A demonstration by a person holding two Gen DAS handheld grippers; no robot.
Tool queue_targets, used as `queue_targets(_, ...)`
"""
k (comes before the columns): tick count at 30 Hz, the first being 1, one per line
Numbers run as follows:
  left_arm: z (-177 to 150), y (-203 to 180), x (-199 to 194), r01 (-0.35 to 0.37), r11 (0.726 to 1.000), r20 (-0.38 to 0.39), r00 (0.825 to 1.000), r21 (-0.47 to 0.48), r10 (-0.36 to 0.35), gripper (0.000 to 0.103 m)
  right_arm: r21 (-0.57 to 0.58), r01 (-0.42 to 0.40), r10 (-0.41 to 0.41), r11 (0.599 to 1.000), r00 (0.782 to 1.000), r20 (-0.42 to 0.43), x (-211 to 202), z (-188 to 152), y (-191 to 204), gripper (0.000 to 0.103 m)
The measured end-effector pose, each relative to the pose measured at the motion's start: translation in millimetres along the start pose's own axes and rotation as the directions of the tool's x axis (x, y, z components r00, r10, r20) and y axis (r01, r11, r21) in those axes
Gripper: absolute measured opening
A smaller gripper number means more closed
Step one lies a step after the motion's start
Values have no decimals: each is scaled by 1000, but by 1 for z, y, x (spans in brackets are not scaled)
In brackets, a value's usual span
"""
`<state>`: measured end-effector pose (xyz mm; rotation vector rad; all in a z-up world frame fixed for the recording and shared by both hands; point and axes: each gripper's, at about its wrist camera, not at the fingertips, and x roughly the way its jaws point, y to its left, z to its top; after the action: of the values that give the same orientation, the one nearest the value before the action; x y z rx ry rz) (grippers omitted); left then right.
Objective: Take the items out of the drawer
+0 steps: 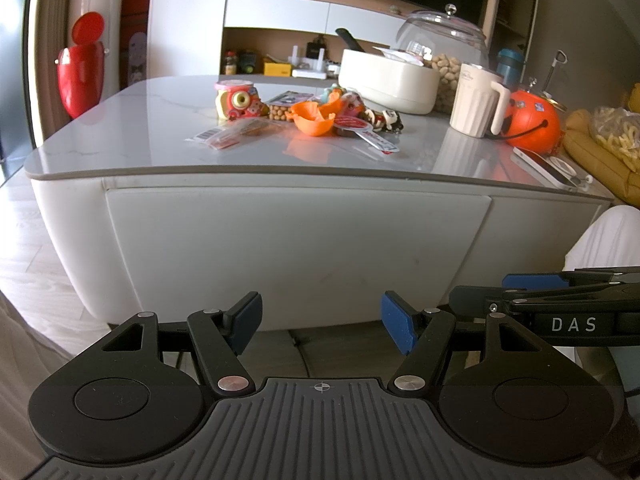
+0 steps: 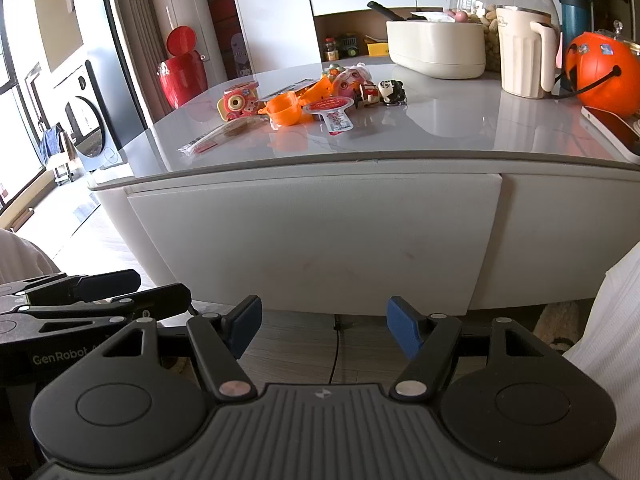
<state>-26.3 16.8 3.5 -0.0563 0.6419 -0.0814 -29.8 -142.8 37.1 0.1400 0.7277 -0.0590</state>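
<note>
Both jaws stand wide and empty: left gripper and right gripper face the closed drawer front, ahead under the table's near edge, long axis running sideways; neither is clearly nearer

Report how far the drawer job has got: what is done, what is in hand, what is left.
Done: small toys and snack packets lie on the table top; whether they came from the drawer cannot be told. The drawer front sits closed. In hand: nothing; the left gripper and right gripper hang in front of it, jaws open and empty. Left: if more items are due, opening the drawer and lifting them out.
</note>
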Motion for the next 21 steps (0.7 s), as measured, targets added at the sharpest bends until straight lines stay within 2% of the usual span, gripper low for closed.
queue_targets(10, 0, -1, 1, 3, 1000, -1, 1000, -14, -3, 70, -2, -1, 1, 1000, 1000, -1, 0, 0, 0, 70)
queue_targets(13, 1, -2, 0, 41, 999, -1, 999, -14, -41, 47, -2, -6, 6, 1000, 1000, -2, 0, 1, -1, 70)
queue_targets(15, 3, -4, 0, 57, 998, -2, 998, -6, -57, 14, 7, -19, 19, 1000, 1000, -5, 0, 2, -3, 70)
queue_targets(19, 5, -6, -3, 104, 994, 19, 994, -35, -103, 14, 73, -59, 60, 996, 998, -16, -1, 8, -14, 70)
queue_targets(21, 7, -8, -5, 96, 994, 40, 995, -57, -94, 14, 104, -66, 68, 992, 997, -20, 1, 11, -21, 70)
